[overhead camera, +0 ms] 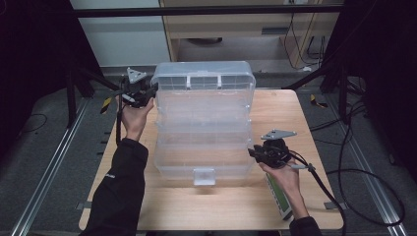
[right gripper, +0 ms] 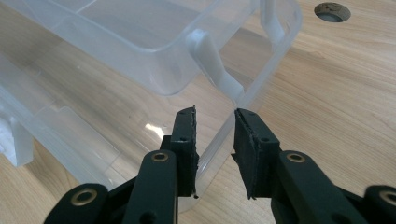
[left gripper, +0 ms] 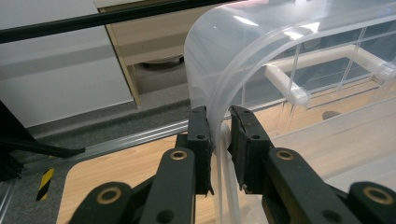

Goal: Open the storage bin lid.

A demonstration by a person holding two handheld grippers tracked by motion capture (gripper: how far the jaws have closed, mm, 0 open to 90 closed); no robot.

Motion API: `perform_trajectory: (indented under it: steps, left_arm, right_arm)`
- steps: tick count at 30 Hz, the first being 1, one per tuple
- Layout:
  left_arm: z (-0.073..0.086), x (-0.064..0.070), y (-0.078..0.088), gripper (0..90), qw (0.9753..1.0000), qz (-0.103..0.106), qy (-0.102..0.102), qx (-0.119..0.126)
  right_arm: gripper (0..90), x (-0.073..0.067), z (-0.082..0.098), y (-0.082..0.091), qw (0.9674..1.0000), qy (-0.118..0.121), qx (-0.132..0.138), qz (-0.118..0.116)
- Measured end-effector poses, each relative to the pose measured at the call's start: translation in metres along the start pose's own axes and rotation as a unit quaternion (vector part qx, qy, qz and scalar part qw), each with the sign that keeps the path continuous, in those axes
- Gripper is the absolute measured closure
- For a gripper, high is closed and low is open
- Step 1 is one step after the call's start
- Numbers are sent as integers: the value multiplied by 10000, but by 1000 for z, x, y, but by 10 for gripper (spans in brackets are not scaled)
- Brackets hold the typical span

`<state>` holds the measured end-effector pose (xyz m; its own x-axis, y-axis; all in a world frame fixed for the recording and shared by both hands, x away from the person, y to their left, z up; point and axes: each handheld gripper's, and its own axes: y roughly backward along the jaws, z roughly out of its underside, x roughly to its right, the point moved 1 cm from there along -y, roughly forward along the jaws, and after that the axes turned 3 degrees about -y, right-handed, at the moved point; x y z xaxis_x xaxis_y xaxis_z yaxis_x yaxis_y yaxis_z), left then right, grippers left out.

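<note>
A clear plastic organiser box [overhead camera: 201,142] stands open in stepped tiers on the wooden table [overhead camera: 295,113], with its lid [overhead camera: 204,78] raised at the far end. My left gripper [overhead camera: 151,91] is at the lid's far left corner. In the left gripper view my left gripper [left gripper: 219,116] is shut on the lid's curved rim [left gripper: 210,93]. My right gripper [overhead camera: 253,152] is at the box's near right side. In the right gripper view my right gripper [right gripper: 215,114] is open, and the thin side wall [right gripper: 261,79] runs between the jaws with a gap on the right pad's side.
A white latch [overhead camera: 204,176] sticks out of the box's near edge. A green and white flat device [overhead camera: 280,199] lies at the table's near right corner under the right hand. A round hole [right gripper: 332,11] is in the tabletop. Metal rails and cables run along both sides.
</note>
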<state>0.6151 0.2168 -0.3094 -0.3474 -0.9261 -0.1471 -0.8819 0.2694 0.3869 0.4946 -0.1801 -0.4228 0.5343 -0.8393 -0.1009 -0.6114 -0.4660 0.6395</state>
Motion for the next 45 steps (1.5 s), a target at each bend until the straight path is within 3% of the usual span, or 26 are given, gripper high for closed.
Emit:
perform_trajectory:
  steps: [12, 28, 45]
  left_arm:
    - [-2, -3, -11, 779, 9999, -9, 118, 31]
    - [-7, -5, -28, 770, 9998, -132, 68, -124]
    - [-9, -10, -52, 766, 9994, -178, 180, -236]
  right_arm:
    - [710, 0, 0, 1, 10000, -41, -23, -12]
    - [726, -1, 0, 3, 10000, -53, -32, -43]
    - [722, 0, -1, 3, 10000, -30, -46, -67]
